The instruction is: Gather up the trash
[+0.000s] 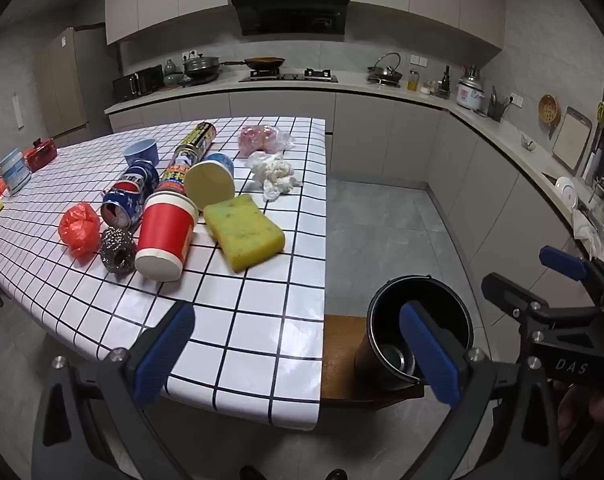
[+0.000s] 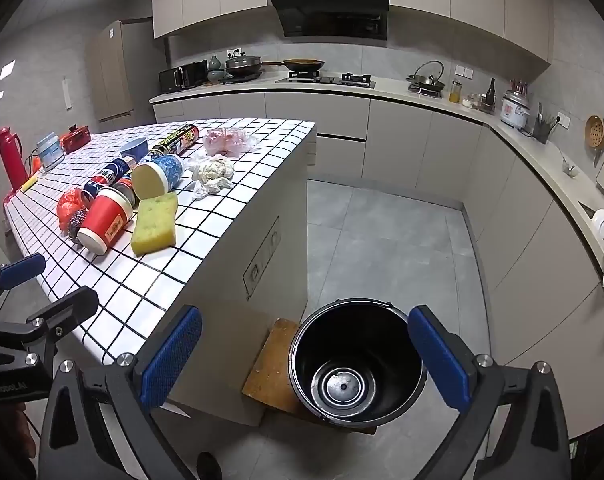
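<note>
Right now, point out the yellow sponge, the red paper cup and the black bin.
yellow sponge (image 1: 244, 230): left wrist view, top face.
red paper cup (image 1: 164, 226): left wrist view, red side wall.
black bin (image 2: 321, 340): right wrist view, inner wall.

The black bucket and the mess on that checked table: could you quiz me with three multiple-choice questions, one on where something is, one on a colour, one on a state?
1. Where does the black bucket stand?
A. on the tabletop
B. on a wooden board on the floor
C. in the sink

2. What colour is the sponge?
A. yellow-green
B. blue
C. white

3. How is the red paper cup?
A. upright
B. crushed flat
C. lying on its side

Answers: 1 B, the board shows under it beside the table. 2 A, its surfaces are yellow-green. 3 C, its white base faces the camera.
</note>
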